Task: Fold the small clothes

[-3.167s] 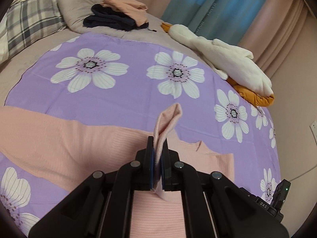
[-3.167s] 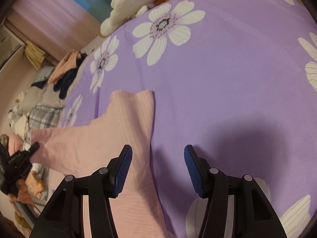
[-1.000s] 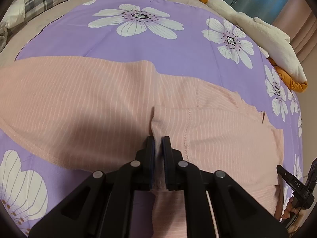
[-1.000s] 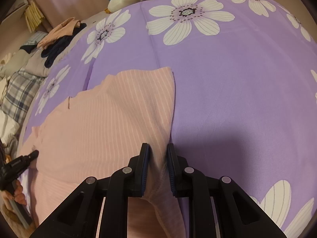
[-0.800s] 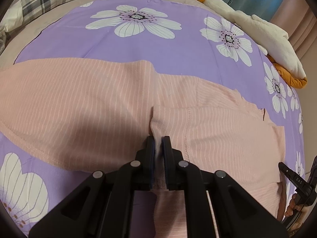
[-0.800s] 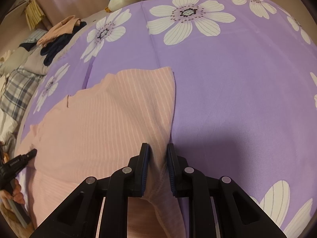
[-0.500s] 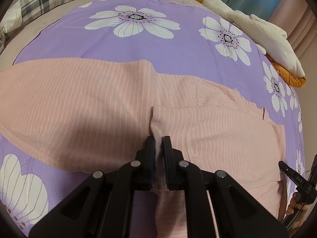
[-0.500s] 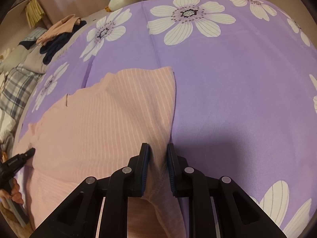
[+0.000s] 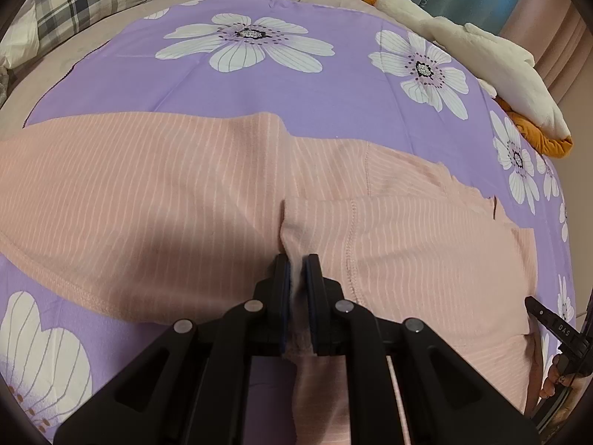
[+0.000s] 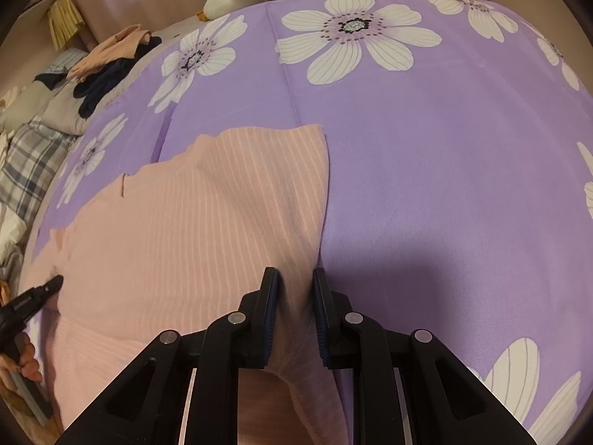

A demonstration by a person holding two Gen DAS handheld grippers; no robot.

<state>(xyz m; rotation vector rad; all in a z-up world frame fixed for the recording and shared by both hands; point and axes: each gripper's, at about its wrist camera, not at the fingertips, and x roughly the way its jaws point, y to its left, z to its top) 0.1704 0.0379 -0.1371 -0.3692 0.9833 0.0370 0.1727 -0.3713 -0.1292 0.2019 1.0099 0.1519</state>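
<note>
Left wrist view: a folded sleeve edge of the pink striped top is pinched by the left gripper, held low over the purple floral sheet; its hem is clamped between the right gripper fingers, the garment spread ahead.

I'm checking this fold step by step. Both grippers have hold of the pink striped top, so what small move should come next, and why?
Probably lift both grippers a little together and carry the held edge over the body. The left gripper is shut on the pink striped top at a folded-in part, the right gripper pinches its side edge, and the rest lies flat on the purple floral sheet.
</note>
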